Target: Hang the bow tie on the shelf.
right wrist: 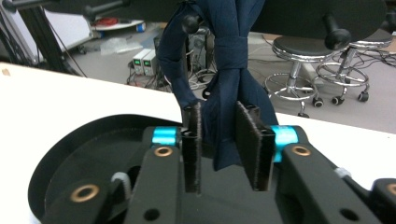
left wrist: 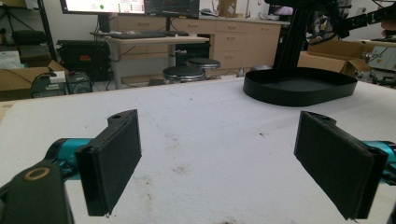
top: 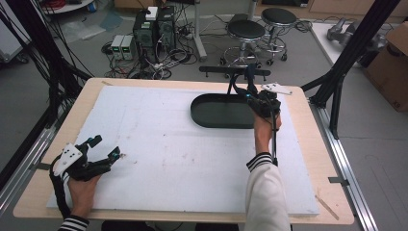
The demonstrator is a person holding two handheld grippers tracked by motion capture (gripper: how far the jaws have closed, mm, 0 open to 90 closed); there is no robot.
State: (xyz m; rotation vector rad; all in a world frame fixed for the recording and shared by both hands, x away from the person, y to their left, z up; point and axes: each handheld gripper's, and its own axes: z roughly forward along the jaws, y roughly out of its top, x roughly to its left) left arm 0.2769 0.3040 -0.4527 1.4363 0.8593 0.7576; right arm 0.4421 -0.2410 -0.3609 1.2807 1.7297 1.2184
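one knotted navy cloth (right wrist: 227, 70), one black oval tray (top: 211, 115) and two claws: that is our count at the white-topped table (top: 159, 144). beyond its far edge we see two round stools (top: 246, 30) and small boxes amid tangled cables (top: 159, 62) on the floor, with black frame posts (top: 356, 43) at the right. the cloth hangs knotted over the tray's far right end, near the table's far edge, its tail dropping between the pads of the right claw (right wrist: 227, 140), which we hold above the tray. in the right gripper view those jaws stand a little apart; the left pad (right wrist: 192, 144) looks to brush the fabric, the other sits just off it, and the cloth hides part of the stools behind. we cannot tell whether any squeeze remains, though the gap suggests the cloth hangs free. the left claw (top: 103, 147) rests at the near left of the table, well apart from tray and cloth, jaws spread wide with bare, faintly stained white surface between them. in the left gripper view the tray (left wrist: 299, 86) sits far off at upper right.
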